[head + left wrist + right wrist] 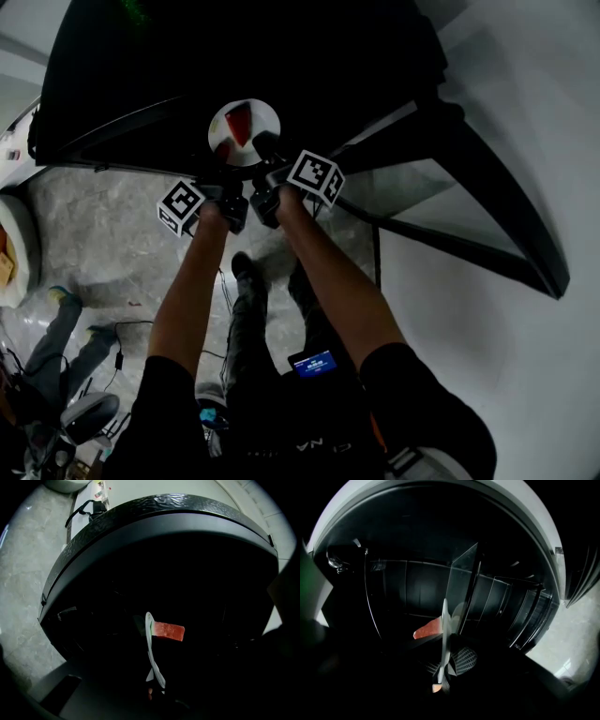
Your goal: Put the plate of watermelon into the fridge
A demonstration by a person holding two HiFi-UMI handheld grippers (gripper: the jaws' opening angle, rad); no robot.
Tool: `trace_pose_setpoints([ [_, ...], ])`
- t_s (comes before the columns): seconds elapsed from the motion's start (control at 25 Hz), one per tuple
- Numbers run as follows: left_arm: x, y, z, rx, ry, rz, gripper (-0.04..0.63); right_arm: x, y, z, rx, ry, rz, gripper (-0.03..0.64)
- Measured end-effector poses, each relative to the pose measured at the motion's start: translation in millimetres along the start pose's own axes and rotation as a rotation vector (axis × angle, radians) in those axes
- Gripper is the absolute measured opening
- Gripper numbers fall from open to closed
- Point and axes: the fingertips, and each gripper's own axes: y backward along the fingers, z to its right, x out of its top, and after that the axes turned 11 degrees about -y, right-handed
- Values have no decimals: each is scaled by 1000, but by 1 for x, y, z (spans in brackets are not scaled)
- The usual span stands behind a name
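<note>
Holding plate point(267, 122) in dark fridge point(141, 75); grey marble flr point(103, 244) below.

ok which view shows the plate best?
Head view: the plate shows its round face from above, with the watermelon slice on it. Both gripper views catch it edge-on, as a thin white line with the slice poking out one side.

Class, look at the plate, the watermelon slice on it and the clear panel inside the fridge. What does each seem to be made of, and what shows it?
Plate: white, matt, very thin seen edge-on, so probably plastic or paper.
Watermelon slice: red, grainy flesh with a green rind edge; real fruit or a model, unclear.
Clear panel: see-through with faint reflections, glass or clear plastic.
</note>
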Motion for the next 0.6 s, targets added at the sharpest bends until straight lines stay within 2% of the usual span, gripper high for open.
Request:
trace_pose_setpoints([
  [0.32, 7, -4, -1, 47, -22, 14, 31, -4, 7, 6, -65, 75, -36, 34],
  [0.52, 10, -6, -1, 78, -36, 16, 29, -12, 12, -1, -68, 112, -77, 100],
  [0.6, 13, -7, -1, 85, -37, 19, 28, -16, 17, -2, -83, 150, -88, 104],
])
